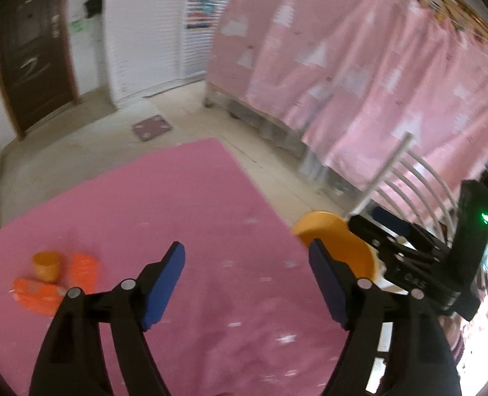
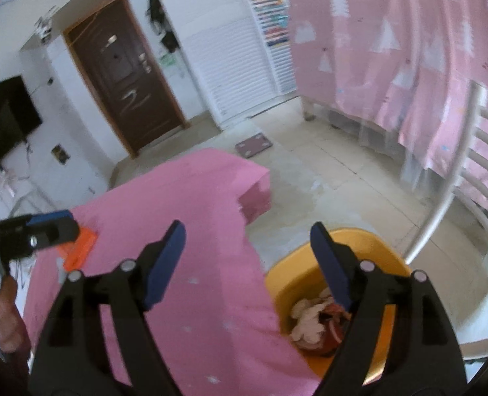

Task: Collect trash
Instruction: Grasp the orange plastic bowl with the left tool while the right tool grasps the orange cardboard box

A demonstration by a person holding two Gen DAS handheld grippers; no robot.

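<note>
Right wrist view shows both the left gripper (image 2: pixel 51 227) and right gripper (image 2: pixel 247 260) wide open and empty, yellow bin (image 2: pixel 296 280) partly filled beside the table, orange wrappers (image 1: pixel 46 283) waiting to be grabbed next.

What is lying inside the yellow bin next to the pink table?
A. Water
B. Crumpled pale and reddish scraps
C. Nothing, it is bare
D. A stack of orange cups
B: the right wrist view looks down into the yellow bin and shows crumpled pale and reddish scraps heaped at its bottom, beside the edge of the pink table.
</note>
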